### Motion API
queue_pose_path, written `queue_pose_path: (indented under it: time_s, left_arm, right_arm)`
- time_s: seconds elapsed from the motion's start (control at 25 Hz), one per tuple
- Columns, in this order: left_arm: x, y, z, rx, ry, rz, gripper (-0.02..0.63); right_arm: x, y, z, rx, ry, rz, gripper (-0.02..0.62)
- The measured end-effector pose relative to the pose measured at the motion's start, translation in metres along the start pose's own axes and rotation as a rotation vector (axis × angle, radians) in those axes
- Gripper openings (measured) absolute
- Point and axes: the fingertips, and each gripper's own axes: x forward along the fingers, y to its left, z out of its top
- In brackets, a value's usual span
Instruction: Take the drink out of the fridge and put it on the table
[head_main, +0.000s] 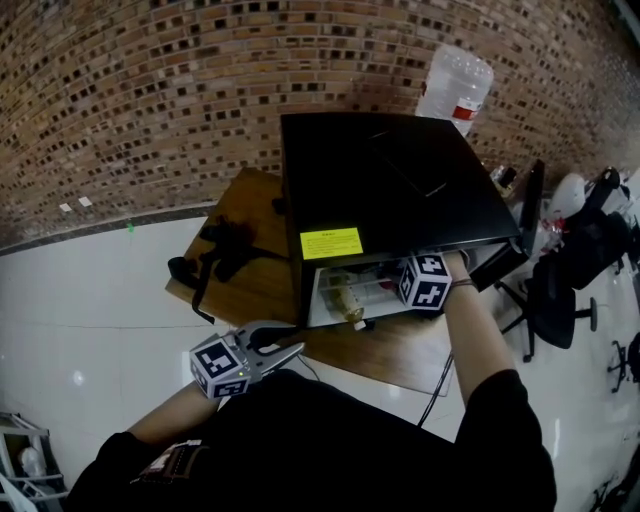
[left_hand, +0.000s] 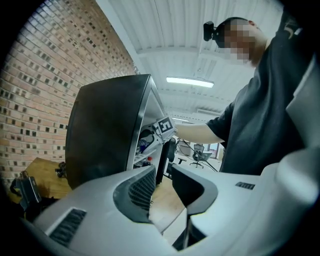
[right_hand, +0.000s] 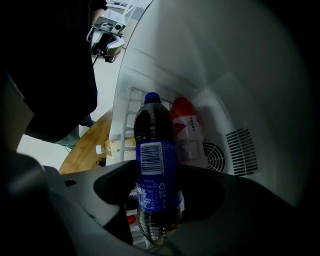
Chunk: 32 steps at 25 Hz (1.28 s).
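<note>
A black mini-fridge stands on a wooden table with its door swung open. My right gripper reaches inside; in the head view only its marker cube shows at the opening. Its jaws are shut on a dark cola bottle with a blue cap and blue label, pressing it from both sides. A red-and-white bottle stands right behind it. My left gripper hangs low by my body at the table's near edge, open and holding nothing.
A pale yellow bottle lies on a lower fridge shelf. Black cables and gear lie on the table left of the fridge. A big water jug stands behind it. Office chairs crowd the right; a brick wall runs behind.
</note>
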Motion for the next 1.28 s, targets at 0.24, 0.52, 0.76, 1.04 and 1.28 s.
queue_pose_path:
  time_s: [0.24, 0.52, 0.76, 1.04, 1.28]
  left_arm:
    - [-0.003, 0.004, -0.004, 0.011, 0.005, -0.018, 0.099]
    - [-0.003, 0.002, -0.004, 0.01, 0.008, -0.04, 0.1]
    - [0.006, 0.0, -0.012, 0.005, 0.01, -0.068, 0.1]
    - [0.049, -0.014, -0.014, -0.008, 0.03, -0.148, 0.1]
    - [0.089, -0.029, -0.019, -0.023, 0.062, -0.218, 0.099]
  right_arm:
    - [0.007, 0.002, -0.003, -0.027, 0.071, 0.049, 0.285]
    - [0.005, 0.007, 0.003, -0.036, 0.018, 0.001, 0.284]
    - [-0.024, 0.026, 0.009, 0.153, -0.213, -0.23, 0.282]
    - [-0.074, 0.034, -0.001, 0.601, -0.605, -0.421, 0.282]
    - [-0.102, 0.064, -0.055, 1.052, -0.946, -0.494, 0.282]
